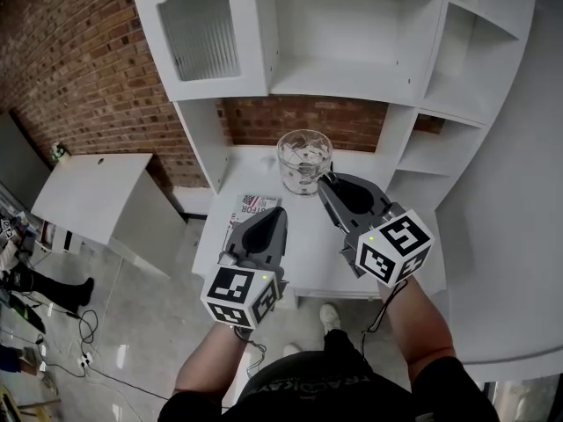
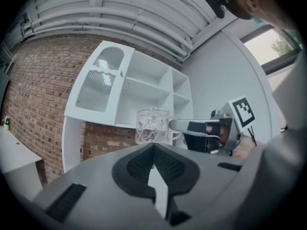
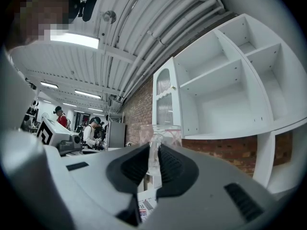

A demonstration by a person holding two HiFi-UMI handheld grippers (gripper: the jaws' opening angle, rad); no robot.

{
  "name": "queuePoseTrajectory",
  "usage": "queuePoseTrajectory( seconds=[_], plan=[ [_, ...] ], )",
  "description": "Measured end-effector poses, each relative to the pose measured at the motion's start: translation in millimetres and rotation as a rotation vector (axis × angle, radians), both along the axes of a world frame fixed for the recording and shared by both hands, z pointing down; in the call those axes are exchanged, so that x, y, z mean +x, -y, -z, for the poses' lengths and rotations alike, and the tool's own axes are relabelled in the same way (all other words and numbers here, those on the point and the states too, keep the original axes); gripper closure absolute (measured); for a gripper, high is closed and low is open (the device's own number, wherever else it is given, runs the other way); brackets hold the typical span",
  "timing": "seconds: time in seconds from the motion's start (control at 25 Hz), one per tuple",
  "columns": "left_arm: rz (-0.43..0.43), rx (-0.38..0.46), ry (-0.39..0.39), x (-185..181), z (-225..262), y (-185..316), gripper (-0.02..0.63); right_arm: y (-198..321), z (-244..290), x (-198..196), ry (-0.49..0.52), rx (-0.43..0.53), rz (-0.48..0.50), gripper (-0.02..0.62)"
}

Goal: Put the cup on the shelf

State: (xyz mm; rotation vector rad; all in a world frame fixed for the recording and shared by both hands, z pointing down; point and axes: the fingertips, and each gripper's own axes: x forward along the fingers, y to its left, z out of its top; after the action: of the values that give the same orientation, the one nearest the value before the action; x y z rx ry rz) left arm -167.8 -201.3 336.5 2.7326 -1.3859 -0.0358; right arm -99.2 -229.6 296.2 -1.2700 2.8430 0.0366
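Observation:
A clear glass cup point(image 1: 303, 160) with a pink pattern hangs above the back of the white table point(image 1: 308, 258), under the white shelf unit point(image 1: 352, 69). My right gripper point(image 1: 327, 181) is shut on the cup's handle, which sits between its pads point(image 3: 152, 159). The cup point(image 3: 160, 134) rises just beyond the jaws. In the left gripper view the cup point(image 2: 152, 126) is upright, with the right gripper point(image 2: 173, 124) gripping it from the right. My left gripper point(image 1: 276, 213) hovers over the table in front of the cup, shut and holding nothing, tips together point(image 2: 153, 146).
A printed paper point(image 1: 255, 207) lies on the table under the left gripper. The shelf unit has a glass-fronted door point(image 1: 201, 33) at left and open compartments point(image 1: 479, 51) at right. A low white cabinet point(image 1: 88, 192) stands at left. People point(image 3: 88, 131) stand far behind.

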Motion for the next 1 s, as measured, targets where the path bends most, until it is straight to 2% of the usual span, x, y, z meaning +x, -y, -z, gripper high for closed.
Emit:
queuePoseTrajectory(
  seconds=[0.52, 1.0],
  plan=[
    [0.01, 0.027, 0.004, 36.5, 13.0, 56.4, 0.601, 59.3, 16.1, 32.5, -0.003, 0.027, 0.014, 0.563],
    [-0.006, 0.041, 0.019, 67.9, 21.4, 119.0, 0.601, 126.5, 29.6, 68.2, 0.013, 0.041, -0.023, 0.563]
  ],
)
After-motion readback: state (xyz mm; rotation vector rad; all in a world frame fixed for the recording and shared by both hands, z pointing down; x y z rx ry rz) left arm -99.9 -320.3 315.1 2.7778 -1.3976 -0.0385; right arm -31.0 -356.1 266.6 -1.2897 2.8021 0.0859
